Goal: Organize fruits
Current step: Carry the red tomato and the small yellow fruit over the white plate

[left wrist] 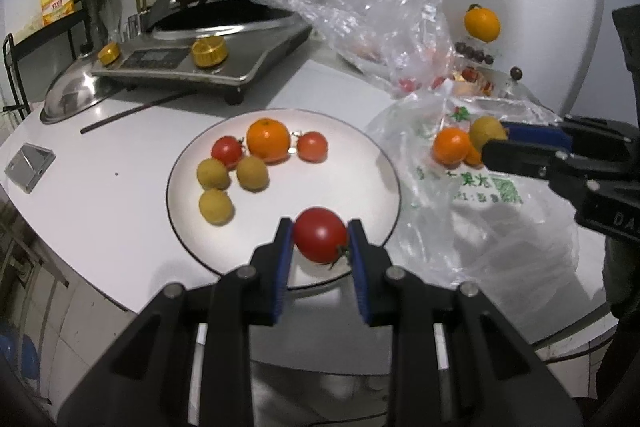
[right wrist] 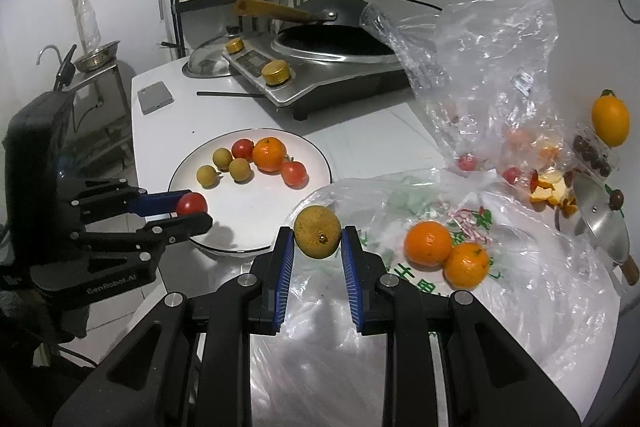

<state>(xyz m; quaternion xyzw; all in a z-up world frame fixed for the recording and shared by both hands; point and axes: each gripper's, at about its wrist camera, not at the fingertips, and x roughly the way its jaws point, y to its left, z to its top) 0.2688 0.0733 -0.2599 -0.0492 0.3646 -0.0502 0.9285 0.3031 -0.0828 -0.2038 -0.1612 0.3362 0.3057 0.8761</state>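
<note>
While clamped narrow: left gripper (left wrist: 320,237) on tomato (left wrist: 320,235), right gripper (right wrist: 318,239) on longan (right wrist: 317,231).

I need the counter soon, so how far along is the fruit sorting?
Done: six fruits lie on the plate. In hand: the left hand-held gripper grips a red tomato over the plate, and the right hand-held gripper grips a brownish-yellow fruit. Left: two oranges on the printed plastic bag, plus small red fruits in the clear bag.

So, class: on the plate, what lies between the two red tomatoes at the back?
The orange lies between those tomatoes on the plate, and seems to touch both. The left wrist view shows it best.
</note>
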